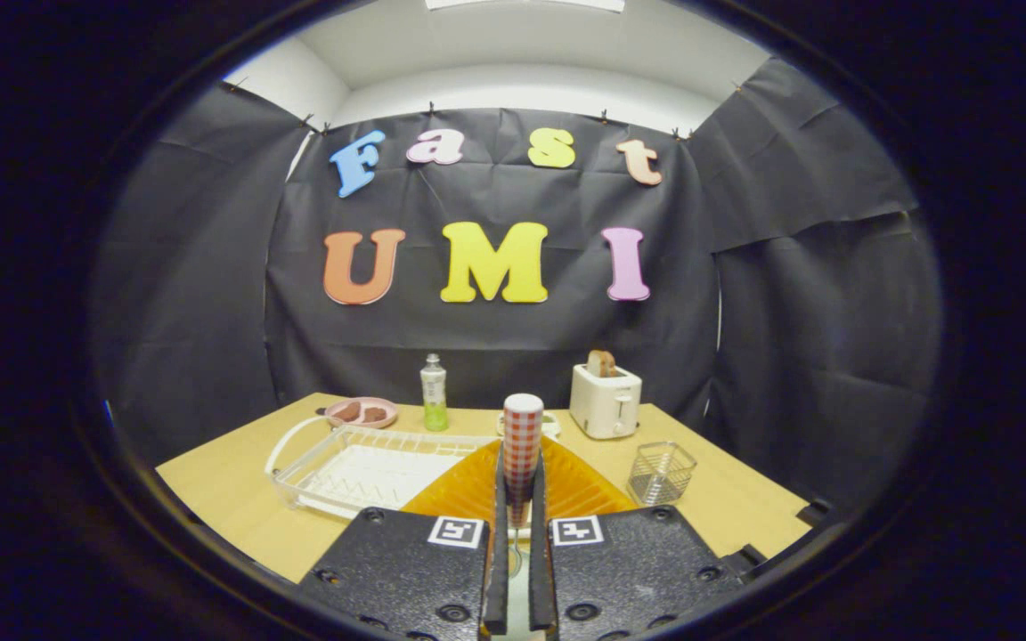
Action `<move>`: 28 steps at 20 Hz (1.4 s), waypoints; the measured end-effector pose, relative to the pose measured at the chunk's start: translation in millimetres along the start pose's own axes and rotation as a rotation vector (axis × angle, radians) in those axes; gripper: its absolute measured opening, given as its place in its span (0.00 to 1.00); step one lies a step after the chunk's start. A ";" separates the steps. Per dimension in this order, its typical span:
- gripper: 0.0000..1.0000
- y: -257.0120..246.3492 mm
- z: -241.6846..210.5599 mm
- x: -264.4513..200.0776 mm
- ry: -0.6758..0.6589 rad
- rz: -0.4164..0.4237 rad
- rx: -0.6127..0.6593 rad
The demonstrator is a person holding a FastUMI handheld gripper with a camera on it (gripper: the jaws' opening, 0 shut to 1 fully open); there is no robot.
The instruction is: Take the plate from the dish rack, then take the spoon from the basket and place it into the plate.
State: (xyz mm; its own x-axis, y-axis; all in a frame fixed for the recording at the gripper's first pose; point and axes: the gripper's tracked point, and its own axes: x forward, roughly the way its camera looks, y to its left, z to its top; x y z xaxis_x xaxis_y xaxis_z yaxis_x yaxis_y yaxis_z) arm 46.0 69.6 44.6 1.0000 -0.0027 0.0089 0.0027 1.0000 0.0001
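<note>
The gripper [519, 534] clenches the red-checked-handled spoon [522, 445] upright above the ribbed orange plate [468, 490] (already out of the clear plastic dish rack [362, 472]); only lowering it in remains.

A white toaster [605, 401] stands at the back of the wooden table [219, 485], and a slice of bread [601, 362] sticks up out of it. A clear bottle [433, 393] with green stuff in it stands close by. Next to the bottle is a small pink dish [361, 412] with brown food on it.
</note>
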 end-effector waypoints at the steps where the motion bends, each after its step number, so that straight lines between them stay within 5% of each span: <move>1: 0.14 6.0 -8.1 -0.1 0.009 0.007 0.008; 8: 0.15 50.0 -67.2 13.3 0.096 0.085 0.039; 21: 0.22 24.7 -99.8 32.3 0.156 0.023 0.004; 22: 0.25 18.5 -95.9 32.0 0.144 0.007 -0.003; 28: 0.80 -28.3 -77.6 27.0 0.092 -0.139 -0.034</move>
State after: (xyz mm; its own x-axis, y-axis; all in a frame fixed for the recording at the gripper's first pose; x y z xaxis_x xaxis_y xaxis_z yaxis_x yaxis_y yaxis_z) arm 73.6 41.2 -32.7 0.9865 -0.1424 -0.0808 0.1397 0.9894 -0.0386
